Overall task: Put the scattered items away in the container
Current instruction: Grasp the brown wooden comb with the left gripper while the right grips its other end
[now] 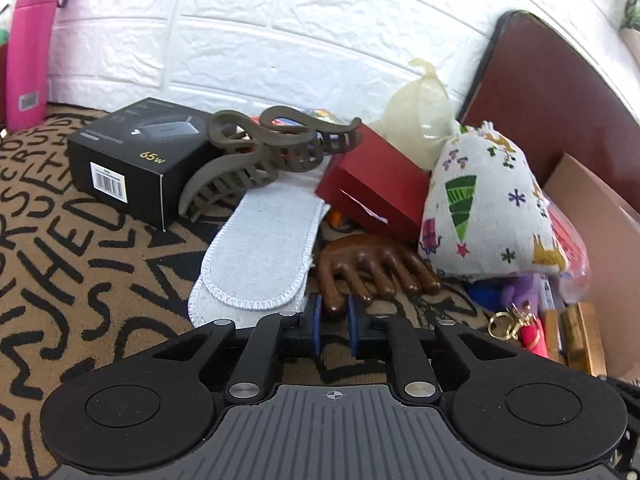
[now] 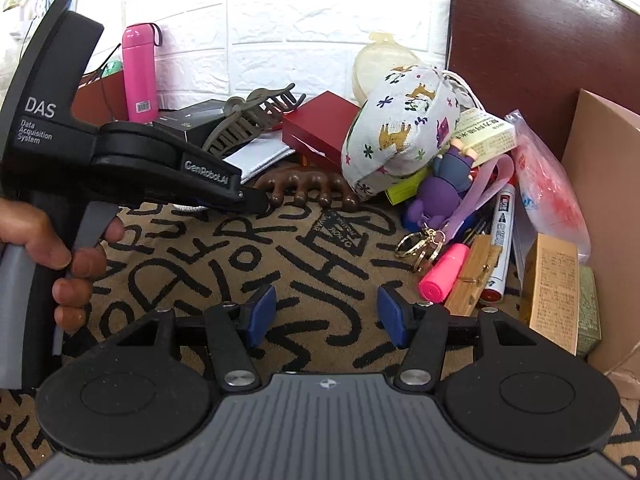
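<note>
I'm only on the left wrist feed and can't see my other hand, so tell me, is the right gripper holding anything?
Observer: No. The right gripper is open, with only the patterned mat showing between its fingers.
Operator: What lies nearest it on its right side?
Observer: A pink highlighter, lying against a wooden clothespin.
Operator: The printed pouch blocks my view. Is anything behind it?
Observer: Yes. A cream box with printed text sits wedged against the printed pouch, just above a purple figure.
</note>
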`<state>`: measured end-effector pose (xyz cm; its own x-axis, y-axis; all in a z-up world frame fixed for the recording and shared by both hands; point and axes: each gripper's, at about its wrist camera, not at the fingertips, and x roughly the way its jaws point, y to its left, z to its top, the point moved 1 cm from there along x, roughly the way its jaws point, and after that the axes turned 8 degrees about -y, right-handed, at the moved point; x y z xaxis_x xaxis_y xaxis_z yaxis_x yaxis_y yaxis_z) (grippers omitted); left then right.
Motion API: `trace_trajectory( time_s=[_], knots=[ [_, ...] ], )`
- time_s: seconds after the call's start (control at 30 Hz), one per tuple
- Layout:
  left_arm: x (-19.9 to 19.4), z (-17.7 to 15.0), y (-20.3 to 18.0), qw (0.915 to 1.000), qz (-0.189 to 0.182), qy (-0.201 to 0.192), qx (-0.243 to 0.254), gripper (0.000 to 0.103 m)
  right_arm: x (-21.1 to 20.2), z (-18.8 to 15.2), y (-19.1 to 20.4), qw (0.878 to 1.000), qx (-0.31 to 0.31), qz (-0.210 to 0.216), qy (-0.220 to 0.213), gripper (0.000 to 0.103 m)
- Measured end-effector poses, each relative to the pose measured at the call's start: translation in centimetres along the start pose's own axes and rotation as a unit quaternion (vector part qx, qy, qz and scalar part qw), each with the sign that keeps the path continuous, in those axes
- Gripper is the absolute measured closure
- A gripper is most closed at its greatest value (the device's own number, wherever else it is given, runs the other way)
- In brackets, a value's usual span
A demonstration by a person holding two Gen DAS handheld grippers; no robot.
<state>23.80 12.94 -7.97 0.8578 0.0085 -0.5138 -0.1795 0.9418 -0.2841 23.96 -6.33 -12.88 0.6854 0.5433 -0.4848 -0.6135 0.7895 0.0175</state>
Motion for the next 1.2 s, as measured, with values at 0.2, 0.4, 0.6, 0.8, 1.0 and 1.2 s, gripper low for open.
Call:
trace_trajectory(
  time_s=[0.2,0.4,0.6,0.8,1.0,1.2],
  knots=[
    [-4.1,-2.3,0.6,0.9997,-0.02,0.009,0.011,0.095,-1.6,-0.3,-0.1,1.0,0.006,0.001,-0.001,0.042],
    [-10.8,-6.1,2.2,0.9977,-0.052,0.032,0.029,0.094,-3.7,-0.9,0.3,1.0,0.011,0.021,-0.001,0.043],
    [-12.5,-7.0,2.5,0.9977,-0.051,0.036,0.027,0.094,-5.4,-1.3,2.4,0.998,-0.004,0.059,-0.007,0.054],
    [-12.4,-6.9,2.6,0.9978,-0.052,0.035,0.023,0.091,-4.8,-0.9,3.4,0.998,-0.028,0.056,-0.007,0.067],
    [-12.2,-7.0,2.9,0.9976,-0.058,0.034,0.014,0.084,-3.5,-1.7,3.5,0.998,-0.005,0.059,0.007,0.076],
    [-11.9,-6.9,2.9,0.9978,-0.059,0.03,0.002,0.091,-3.3,-1.8,4.1,0.998,-0.022,0.059,0.007,0.088]
  ],
)
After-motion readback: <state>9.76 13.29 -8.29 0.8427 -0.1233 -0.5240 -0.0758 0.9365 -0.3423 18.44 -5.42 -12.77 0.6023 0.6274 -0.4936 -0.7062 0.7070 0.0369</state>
